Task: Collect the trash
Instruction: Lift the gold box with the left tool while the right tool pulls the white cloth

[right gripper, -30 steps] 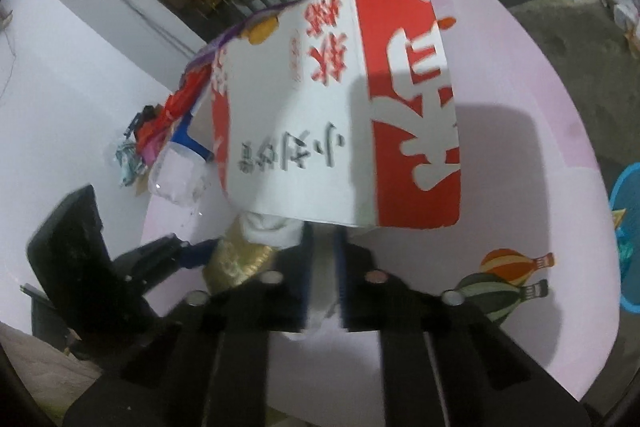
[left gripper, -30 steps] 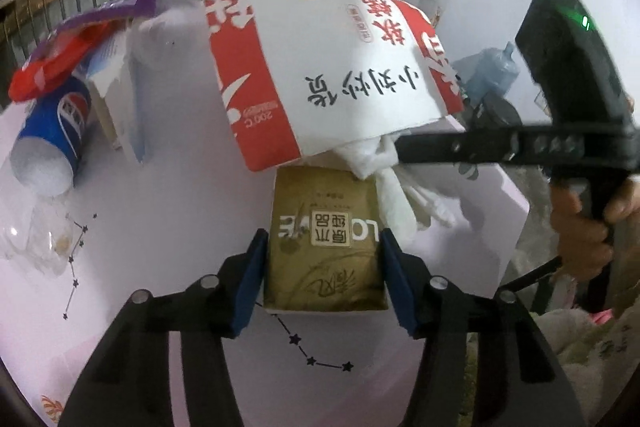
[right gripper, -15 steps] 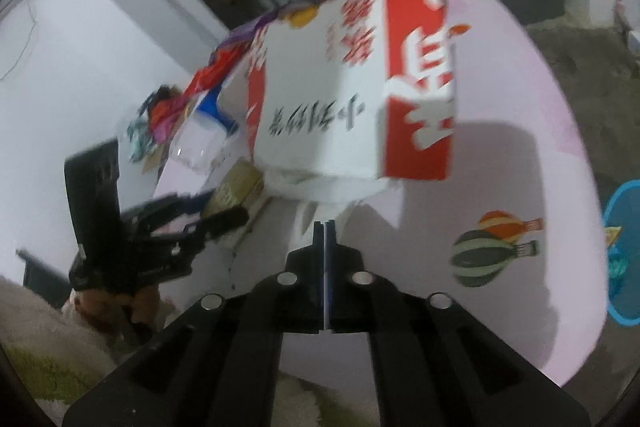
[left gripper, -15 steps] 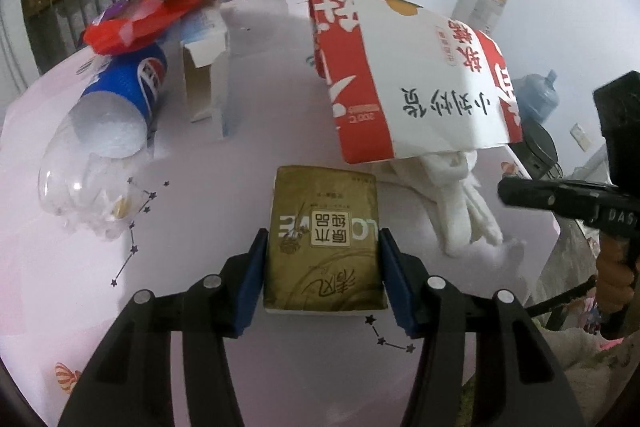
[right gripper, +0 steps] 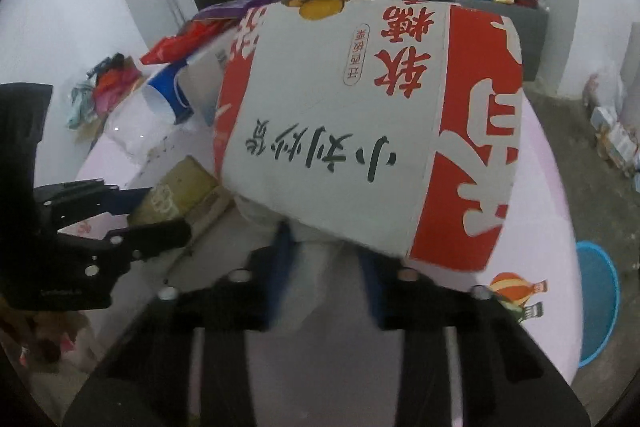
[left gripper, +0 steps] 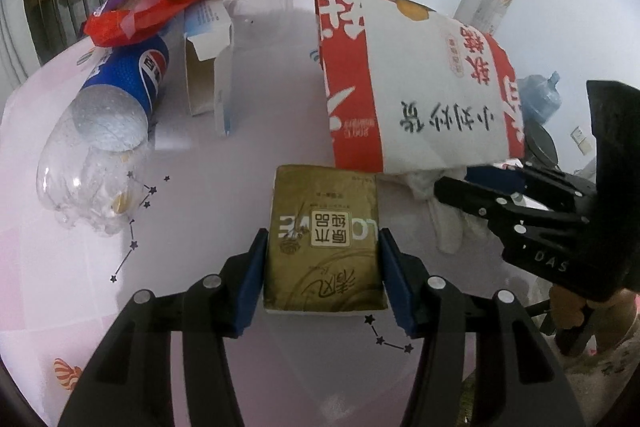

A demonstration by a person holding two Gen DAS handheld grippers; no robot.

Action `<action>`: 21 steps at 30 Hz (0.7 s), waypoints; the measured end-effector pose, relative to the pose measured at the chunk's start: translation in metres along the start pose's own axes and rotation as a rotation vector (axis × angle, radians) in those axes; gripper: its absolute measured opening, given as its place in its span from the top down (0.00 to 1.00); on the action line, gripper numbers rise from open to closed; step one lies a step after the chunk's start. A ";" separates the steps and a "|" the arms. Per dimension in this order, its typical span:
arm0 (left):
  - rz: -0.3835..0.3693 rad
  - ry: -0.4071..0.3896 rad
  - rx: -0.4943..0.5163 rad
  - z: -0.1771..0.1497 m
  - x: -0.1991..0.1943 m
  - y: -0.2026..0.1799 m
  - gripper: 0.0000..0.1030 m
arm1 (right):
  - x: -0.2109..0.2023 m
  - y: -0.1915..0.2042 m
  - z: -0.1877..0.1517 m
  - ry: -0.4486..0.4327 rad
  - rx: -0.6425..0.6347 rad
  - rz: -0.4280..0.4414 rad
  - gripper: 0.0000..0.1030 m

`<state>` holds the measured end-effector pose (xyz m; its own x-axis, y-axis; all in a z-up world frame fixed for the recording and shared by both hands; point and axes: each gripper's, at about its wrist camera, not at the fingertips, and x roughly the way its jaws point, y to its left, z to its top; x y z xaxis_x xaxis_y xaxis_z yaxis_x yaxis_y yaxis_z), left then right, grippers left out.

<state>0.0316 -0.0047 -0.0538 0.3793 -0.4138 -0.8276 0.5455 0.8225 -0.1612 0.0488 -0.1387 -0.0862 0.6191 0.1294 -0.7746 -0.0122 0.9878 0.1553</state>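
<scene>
Blurred right gripper (right gripper: 326,267) opening, perhaps around tissue (right gripper: 316,279)

On the table (left gripper: 256,147), the tissue pack (left gripper: 325,239) lies at the near edge, between my left gripper's (left gripper: 322,279) pads. The paper bag (left gripper: 416,83) stands behind it toward the right edge, crumpled tissue (left gripper: 448,223) under its near end. The bottle (left gripper: 108,123) lies toward the left edge, the open carton (left gripper: 208,67) between bottle and bag, wrappers (left gripper: 160,7) at the far-left corner.

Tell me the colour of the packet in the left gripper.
Gold-brown packet, with a white label; clearest in the left wrist view.
</scene>
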 end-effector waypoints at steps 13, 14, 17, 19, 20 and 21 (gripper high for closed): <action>0.059 0.015 0.017 0.007 0.005 -0.009 0.48 | -0.049 -0.028 -0.023 -0.037 0.120 0.257 0.90; 0.064 0.019 0.016 0.007 0.006 -0.010 0.48 | -0.053 -0.029 -0.025 -0.044 0.119 0.258 0.90; 0.079 0.026 0.016 0.009 0.007 -0.014 0.48 | -0.060 -0.034 -0.029 -0.053 0.118 0.233 0.90; 0.088 0.031 0.013 0.012 0.010 -0.017 0.48 | -0.058 -0.038 -0.033 -0.036 0.130 0.214 0.90; 0.091 0.032 0.011 0.012 0.010 -0.019 0.48 | -0.055 -0.039 -0.034 -0.026 0.137 0.207 0.90; 0.092 0.034 0.007 0.013 0.010 -0.020 0.48 | -0.053 -0.040 -0.036 -0.014 0.143 0.202 0.90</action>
<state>0.0339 -0.0304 -0.0523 0.4026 -0.3231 -0.8565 0.5147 0.8536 -0.0801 -0.0120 -0.1824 -0.0735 0.6265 0.3204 -0.7105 -0.0260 0.9197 0.3917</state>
